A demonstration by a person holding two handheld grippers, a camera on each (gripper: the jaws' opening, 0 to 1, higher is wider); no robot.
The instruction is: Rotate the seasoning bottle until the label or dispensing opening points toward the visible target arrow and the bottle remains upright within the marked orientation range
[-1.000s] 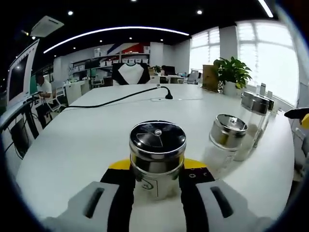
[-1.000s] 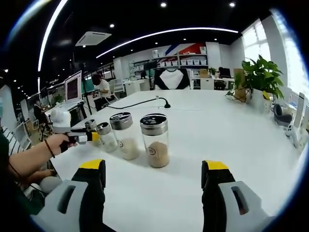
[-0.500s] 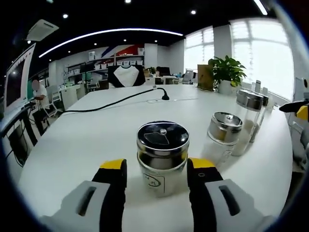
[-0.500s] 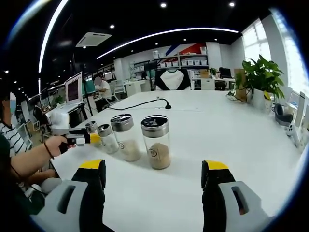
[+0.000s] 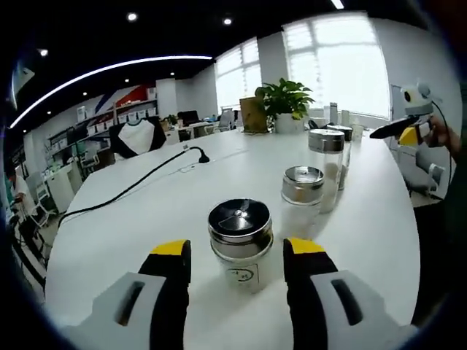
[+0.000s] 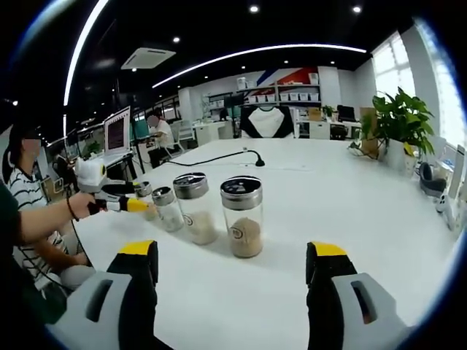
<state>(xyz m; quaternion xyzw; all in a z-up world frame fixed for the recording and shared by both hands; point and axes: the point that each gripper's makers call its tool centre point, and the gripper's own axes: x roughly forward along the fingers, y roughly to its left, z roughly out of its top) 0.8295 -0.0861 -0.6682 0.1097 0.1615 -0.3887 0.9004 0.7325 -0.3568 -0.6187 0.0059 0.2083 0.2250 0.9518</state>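
Where tongs gape, bottle w/ pale powder stands.

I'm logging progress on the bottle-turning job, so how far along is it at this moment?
Done: the left gripper straddles the nearest seasoning bottle, which stands upright on the white table. In hand: nothing is gripped; its jaws stand open on either side of the bottle, apart from the glass. Left: closing and turning. No target arrow is visible, so alignment cannot be judged. The right gripper is open, well short of the bottles.
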